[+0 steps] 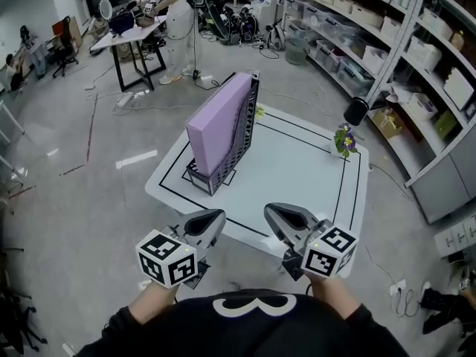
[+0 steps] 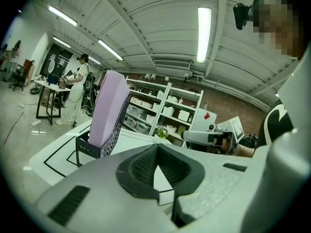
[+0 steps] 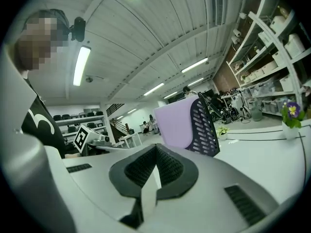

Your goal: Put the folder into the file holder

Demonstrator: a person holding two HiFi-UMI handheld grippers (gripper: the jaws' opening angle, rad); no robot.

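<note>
A white worktop (image 1: 297,169) with black border lines stands in a large workshop, seen from above the person's head. On its far left part stands a black mesh file holder (image 1: 248,121), upright, with a pale purple folder (image 1: 219,129) standing inside it on its long edge, leaning slightly against the mesh wall. A small pot of purple flowers (image 1: 344,140) sits well apart, near the worktop's right edge.

The left gripper (image 1: 214,220) and the right gripper (image 1: 274,213) hover side by side at the near edge of the worktop, close to the person's body and well away from the holder. In each gripper view the dark ribbed pads meet tip to tip with nothing between them, so both grippers are closed and empty.

Judged from this, the folder is already in place and the step in hand is finishing cleanly. Doing it well means keeping both grippers clear of the holder so that it is not nudged, and checking that the folder sits fully down inside instead of perching on the rim
</note>
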